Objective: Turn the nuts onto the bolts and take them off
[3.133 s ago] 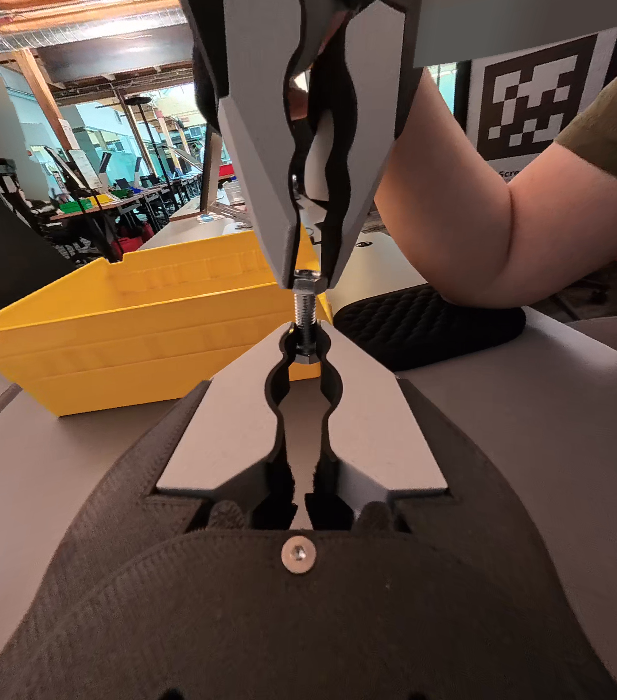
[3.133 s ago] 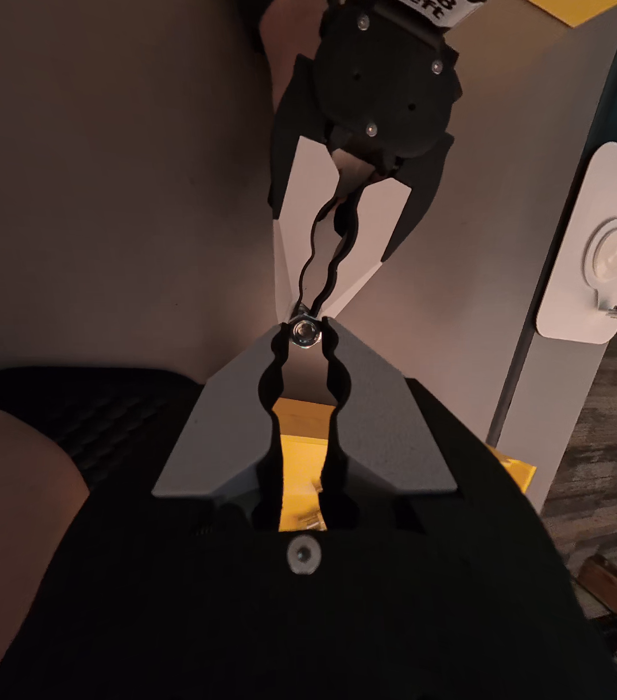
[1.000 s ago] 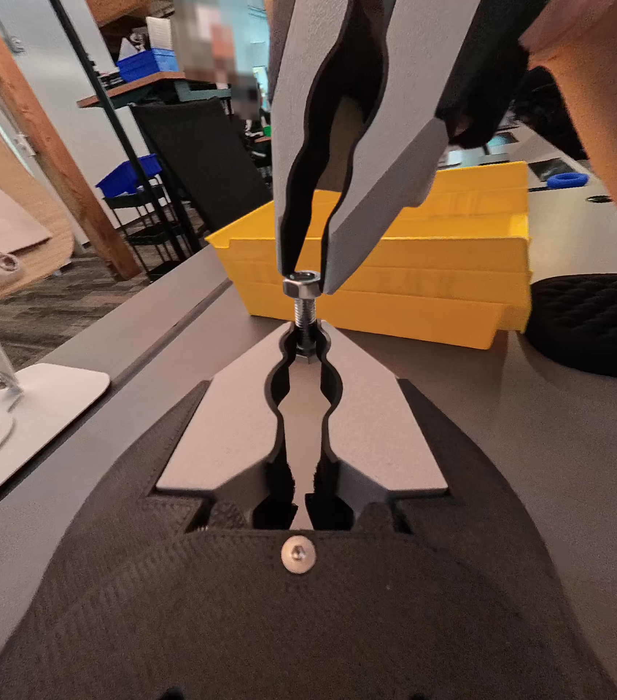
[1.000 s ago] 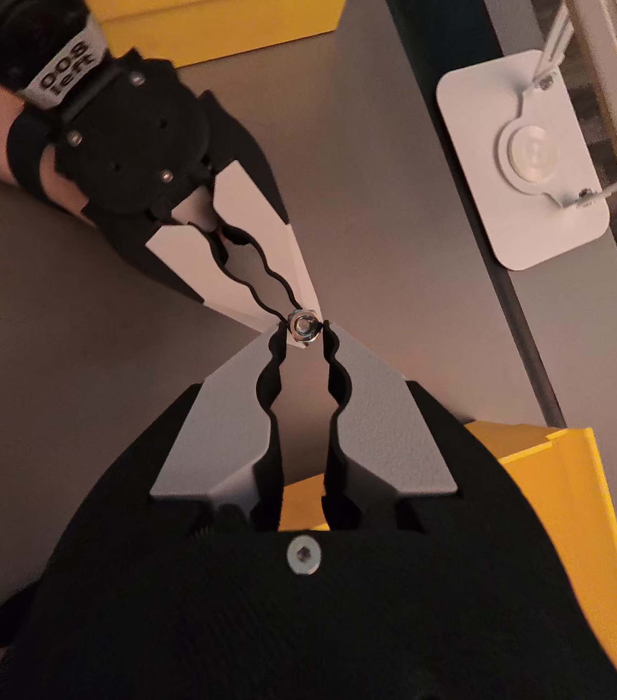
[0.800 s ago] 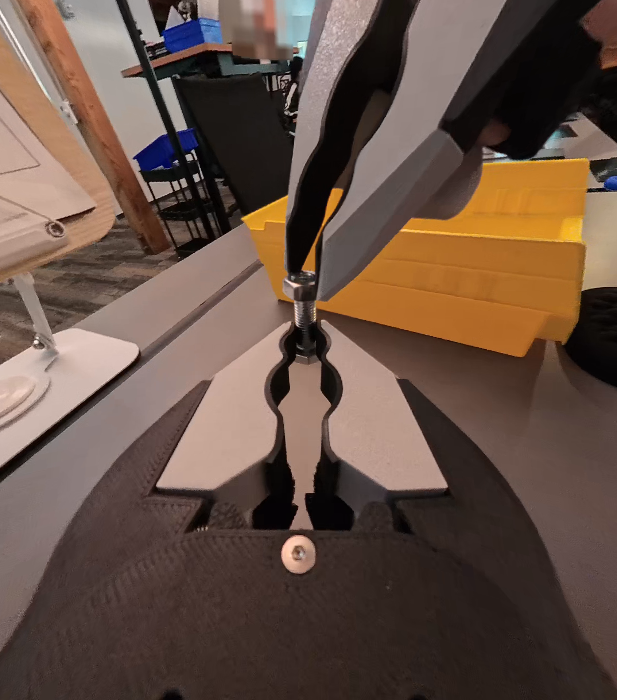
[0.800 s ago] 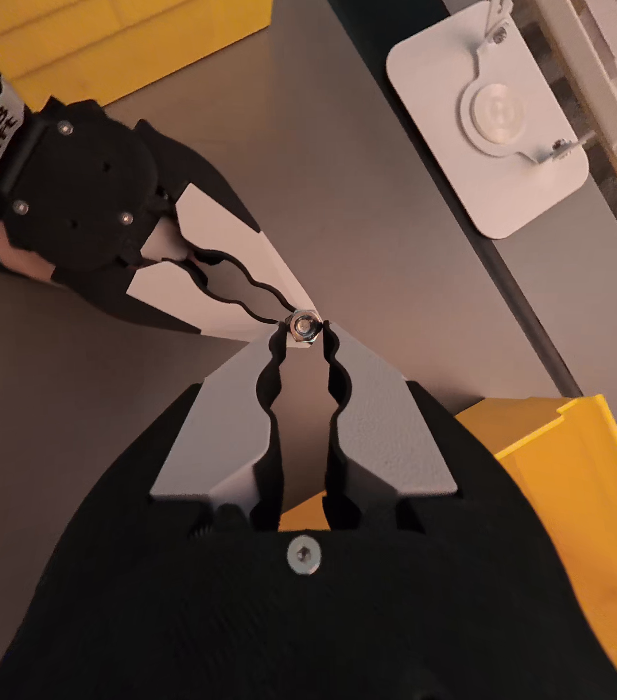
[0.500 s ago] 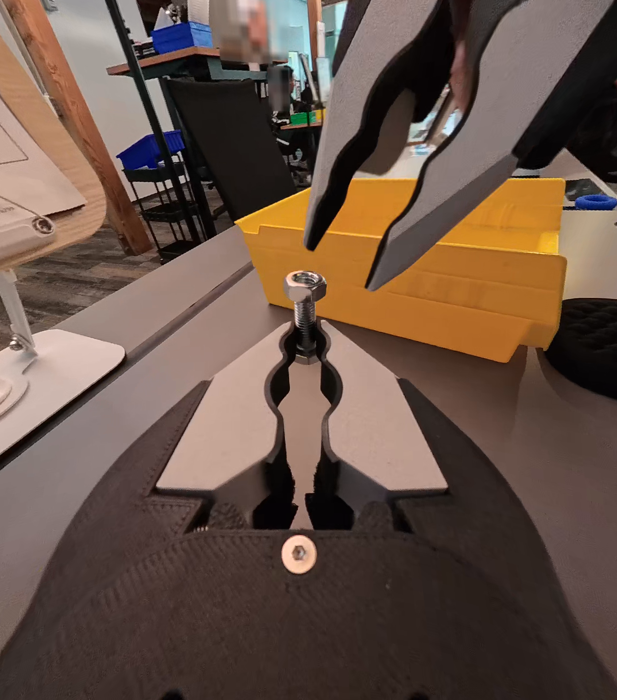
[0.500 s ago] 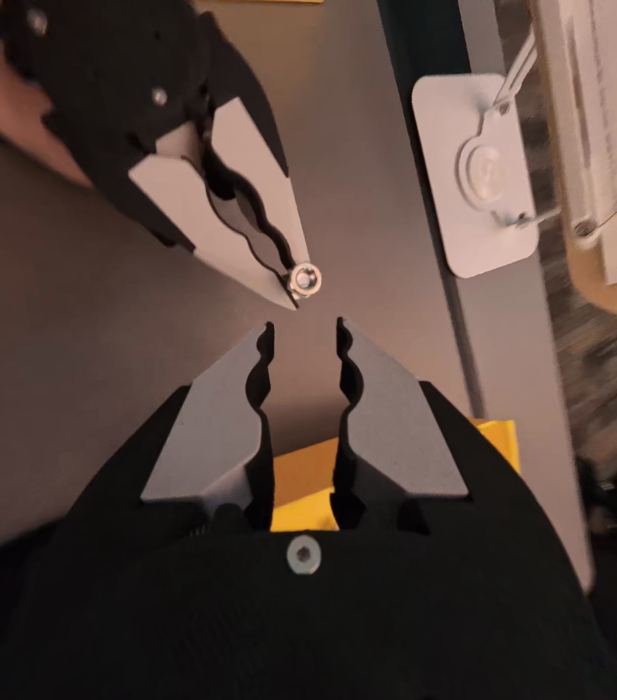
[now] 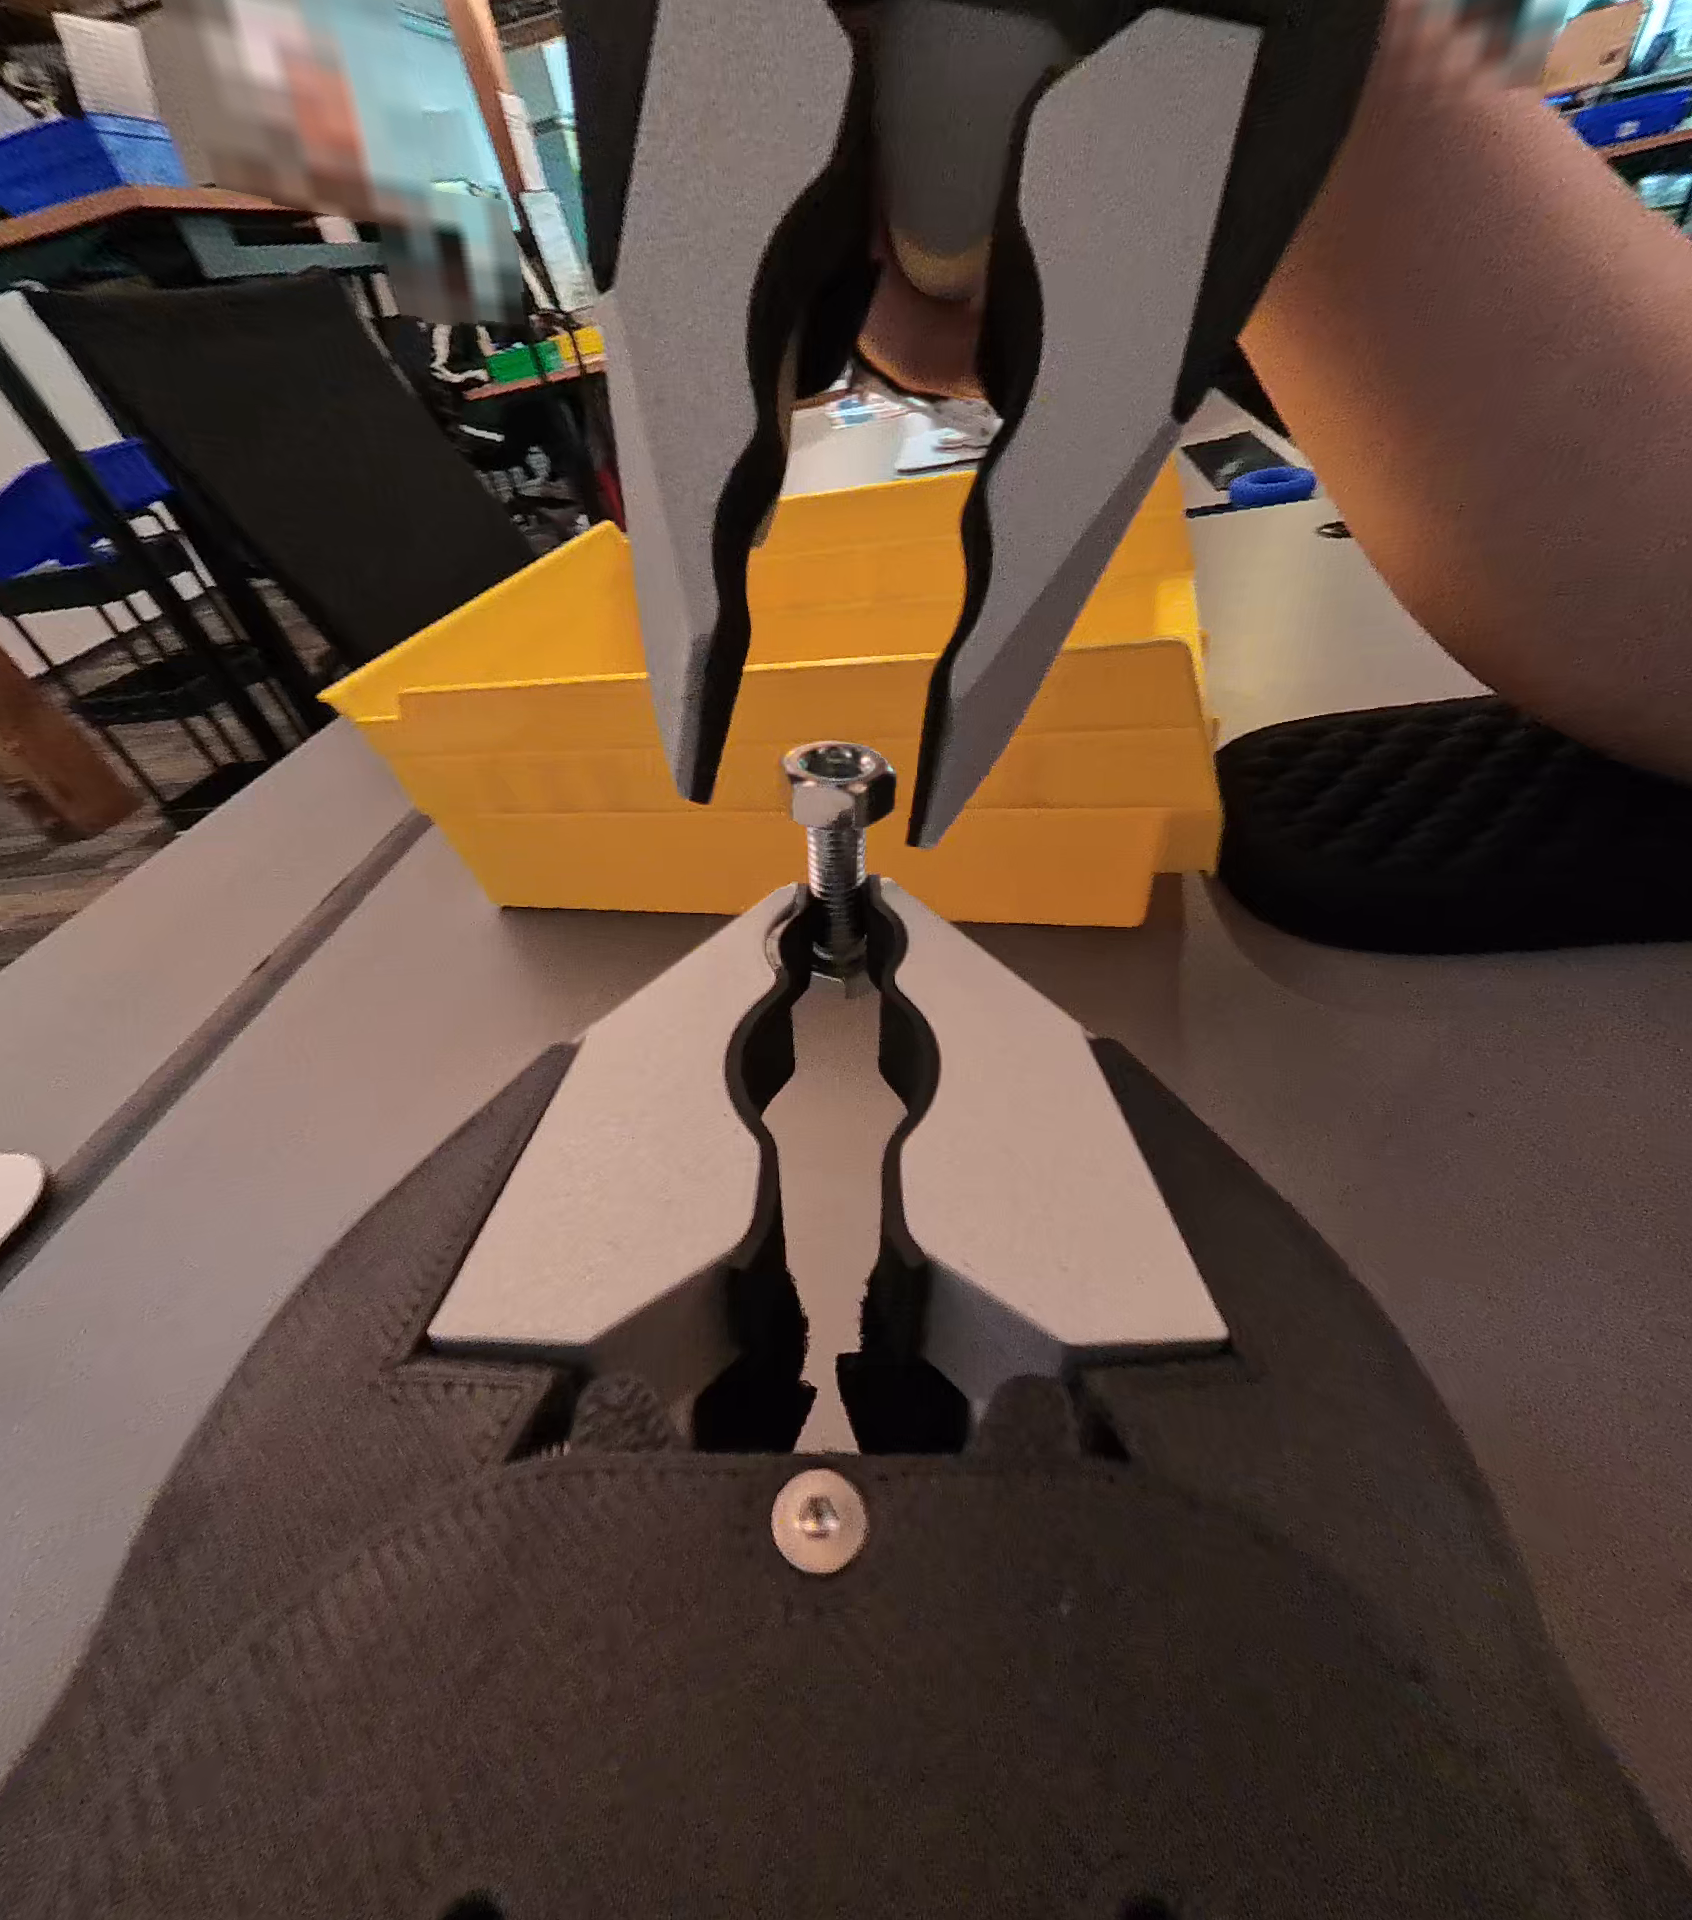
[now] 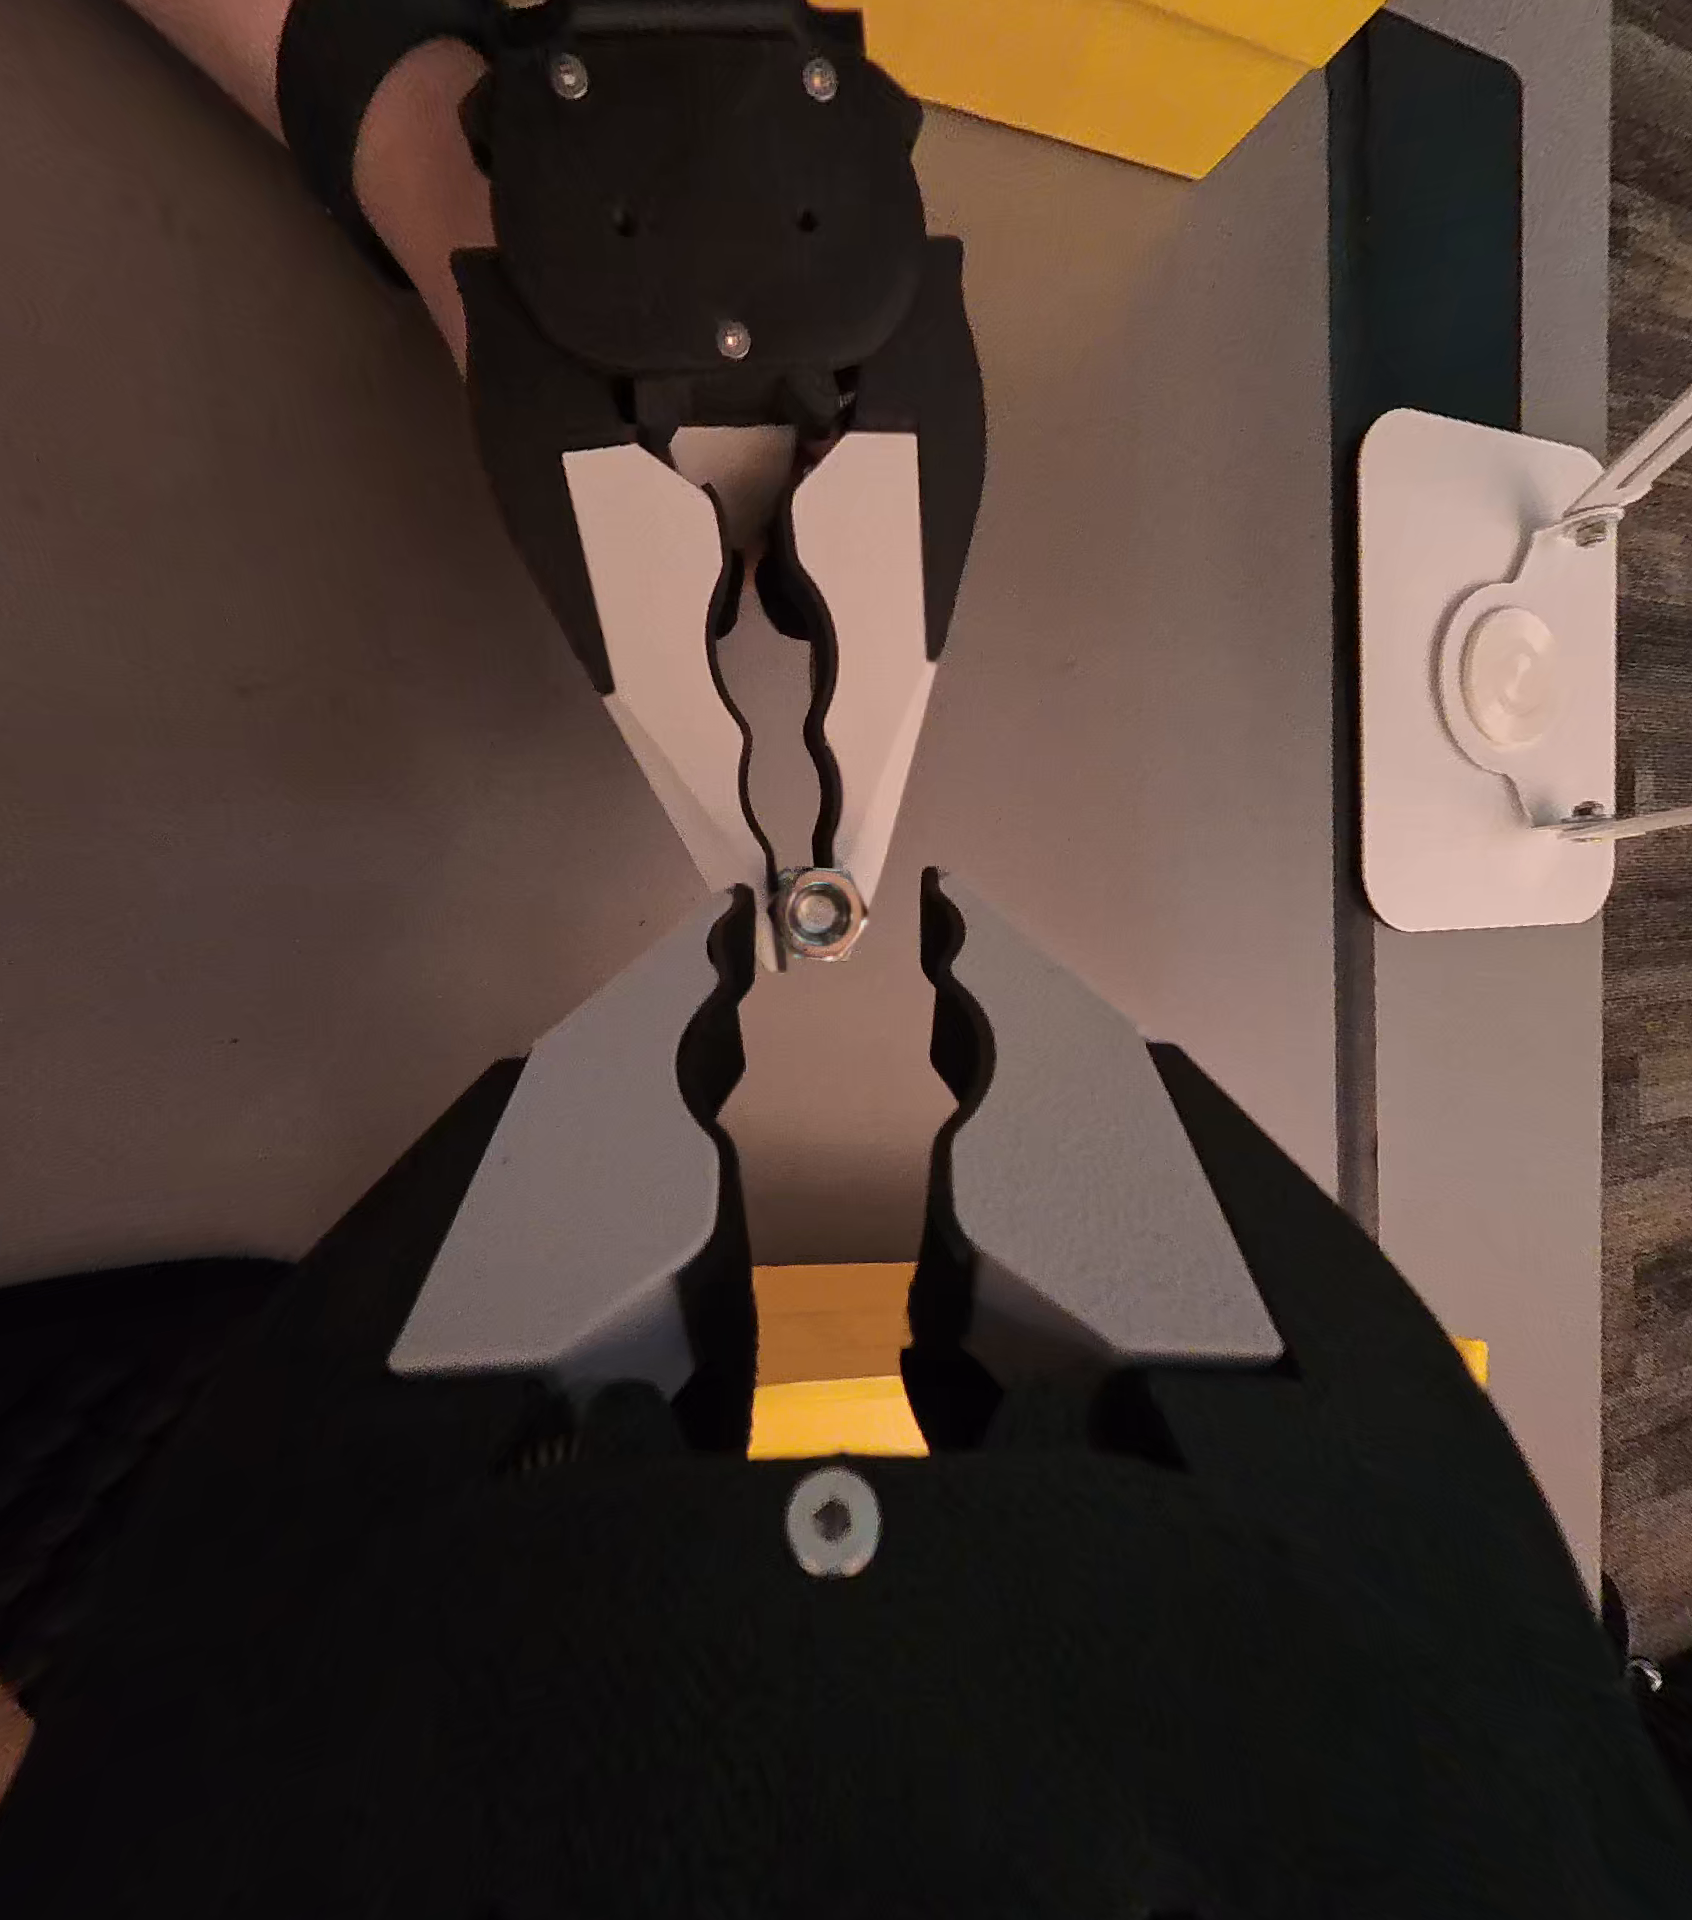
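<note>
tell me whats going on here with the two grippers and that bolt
A person holds a gripper in each hand over a grey table. The left gripper is shut on a bolt, holding it upright with a nut threaded on its top end. The right gripper hangs point-down above, its fingers open on either side of the nut, not gripping it. A yellow bin sits behind.

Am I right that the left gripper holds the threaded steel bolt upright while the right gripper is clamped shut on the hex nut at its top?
Not quite: the right gripper is open, its jaws standing apart on either side of the hex nut without gripping it, as the left wrist view shows. The rest holds: the left gripper holds the threaded steel bolt upright.
</note>
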`<state>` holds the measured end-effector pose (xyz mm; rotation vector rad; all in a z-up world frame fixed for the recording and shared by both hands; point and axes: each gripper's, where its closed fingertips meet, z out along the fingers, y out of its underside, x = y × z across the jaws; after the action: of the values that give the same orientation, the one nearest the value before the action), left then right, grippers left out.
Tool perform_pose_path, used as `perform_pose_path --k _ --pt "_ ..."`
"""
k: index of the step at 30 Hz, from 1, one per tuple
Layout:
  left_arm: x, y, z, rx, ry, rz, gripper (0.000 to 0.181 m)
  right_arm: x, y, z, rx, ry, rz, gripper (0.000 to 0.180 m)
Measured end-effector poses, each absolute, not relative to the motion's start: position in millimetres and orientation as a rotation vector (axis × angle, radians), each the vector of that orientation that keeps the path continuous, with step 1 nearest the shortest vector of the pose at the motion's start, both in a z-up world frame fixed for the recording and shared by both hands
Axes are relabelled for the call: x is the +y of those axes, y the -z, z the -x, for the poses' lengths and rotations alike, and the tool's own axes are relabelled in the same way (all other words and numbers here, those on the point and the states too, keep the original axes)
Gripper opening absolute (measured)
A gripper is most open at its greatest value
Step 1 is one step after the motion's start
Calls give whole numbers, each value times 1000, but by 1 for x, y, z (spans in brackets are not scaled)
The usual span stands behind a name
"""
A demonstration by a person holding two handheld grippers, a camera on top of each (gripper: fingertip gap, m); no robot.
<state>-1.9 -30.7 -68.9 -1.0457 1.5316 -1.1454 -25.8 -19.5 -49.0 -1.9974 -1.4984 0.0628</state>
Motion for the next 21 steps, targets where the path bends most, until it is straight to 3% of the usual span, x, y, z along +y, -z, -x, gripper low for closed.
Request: perform_pose_path --k 10,21 --pt "-35 72 2 1554 1154 1040 7 -24 57 19 -1494 -51 2086 19" --pt "16 70 6 1369 981 1225 7 21 56 20 -935 -116 2395 17"
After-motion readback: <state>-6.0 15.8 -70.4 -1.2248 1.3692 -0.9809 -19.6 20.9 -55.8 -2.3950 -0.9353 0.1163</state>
